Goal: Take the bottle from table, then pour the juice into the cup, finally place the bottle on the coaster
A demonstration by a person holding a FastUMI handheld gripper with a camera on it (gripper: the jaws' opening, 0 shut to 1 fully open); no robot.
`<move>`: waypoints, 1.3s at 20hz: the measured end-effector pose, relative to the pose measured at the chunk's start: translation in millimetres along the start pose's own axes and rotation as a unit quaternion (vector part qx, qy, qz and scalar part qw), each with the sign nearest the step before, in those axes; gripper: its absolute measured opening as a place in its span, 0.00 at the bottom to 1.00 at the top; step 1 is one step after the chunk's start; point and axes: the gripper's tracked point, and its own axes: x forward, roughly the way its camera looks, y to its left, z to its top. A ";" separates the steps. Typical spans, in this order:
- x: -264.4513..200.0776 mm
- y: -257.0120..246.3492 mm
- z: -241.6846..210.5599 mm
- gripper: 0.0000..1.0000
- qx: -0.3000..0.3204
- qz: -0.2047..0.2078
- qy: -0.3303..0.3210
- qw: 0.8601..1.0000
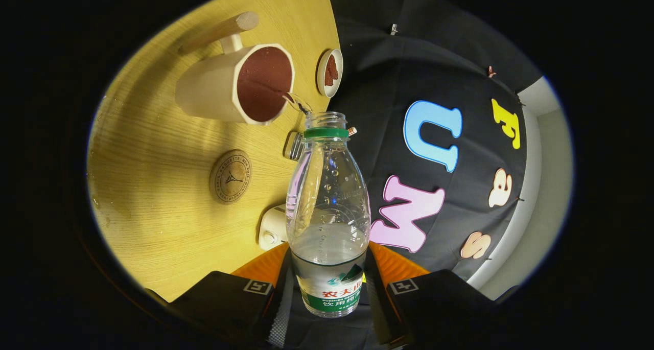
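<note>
The gripper (327, 288) is holding the clear plastic bottle with a green neck ring and green-and-white label (328, 222) by its lower body, both fingers pressing against the labelled band from either side, so the jaws are standing about a bottle's width apart and closed onto it. The bottle is being tipped toward the table, its uncapped mouth hanging just beside the rim of the cream, faceted cup with a dark reddish inside (240, 87), and a thin clear stream is running from the mouth into the cup. The cup is standing on the pale yellow wooden table (153, 186), with the round cork coaster (230, 177) lying bare nearby, between the cup and the fingers. A small cream dish with something brown in it (330, 72) is sitting beyond the cup, near the table's edge. The bottle looks roughly a third full, so it is probably getting lighter as it pours, with the liquid's weight shifting toward the neck. Its thin walls are likely giving under pressure, and the smooth plastic could slip if wet, so gripping on the label band, where the body is straight and widest, seems the soundest hold. Squeezing harder would risk buckling the wall and surging the pour.
</note>
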 end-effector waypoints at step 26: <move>3.5 -21.9 10.0 0.67 -0.091 -0.025 -0.031 0.995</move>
